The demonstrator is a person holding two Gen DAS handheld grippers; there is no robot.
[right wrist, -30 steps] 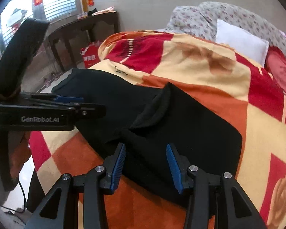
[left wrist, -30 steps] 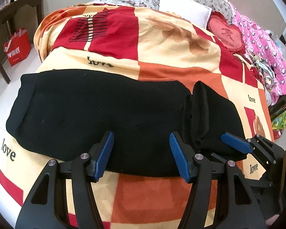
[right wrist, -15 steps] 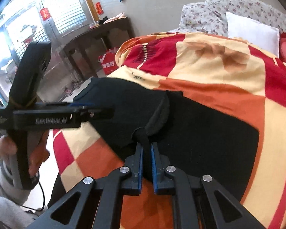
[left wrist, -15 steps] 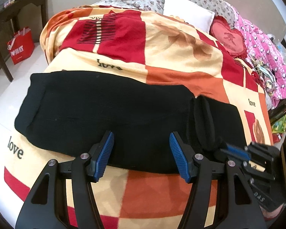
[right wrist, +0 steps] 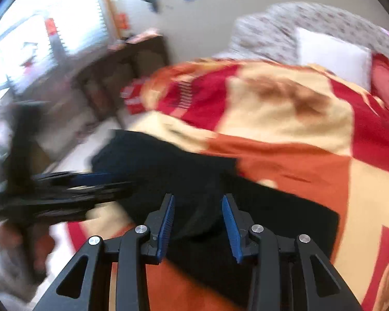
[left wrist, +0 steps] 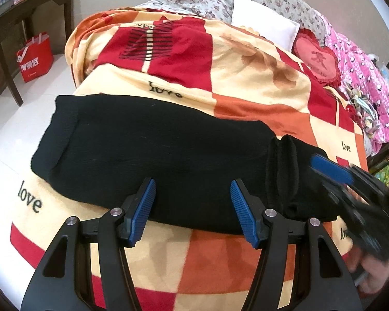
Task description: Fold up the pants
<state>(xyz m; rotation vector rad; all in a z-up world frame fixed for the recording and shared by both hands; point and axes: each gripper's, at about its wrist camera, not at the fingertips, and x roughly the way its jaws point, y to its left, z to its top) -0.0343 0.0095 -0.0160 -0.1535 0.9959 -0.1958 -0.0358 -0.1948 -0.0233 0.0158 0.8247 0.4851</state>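
The black pants point(left wrist: 153, 150) lie across the near end of the bed on a red, orange and cream blanket point(left wrist: 246, 83). A raised fold of the cloth point(left wrist: 285, 171) stands at their right end. My left gripper point(left wrist: 192, 207) is open and empty, just at the pants' near edge. My right gripper point(right wrist: 197, 223) is open, with the black fold point(right wrist: 207, 215) between its pads but not pinched; this view is blurred. The right gripper also shows at the right edge of the left wrist view point(left wrist: 350, 186).
A dark wooden table point(left wrist: 26, 13) and a red shopping bag point(left wrist: 35, 57) stand on the floor left of the bed. A white pillow point(left wrist: 264, 23), a red heart cushion point(left wrist: 316, 59) and pink bedding point(left wrist: 363, 77) lie at the far end.
My right gripper closed on the raised fold half a second ago and has now opened again and is moving, blurring its view. My left gripper stayed open and drew back slightly.
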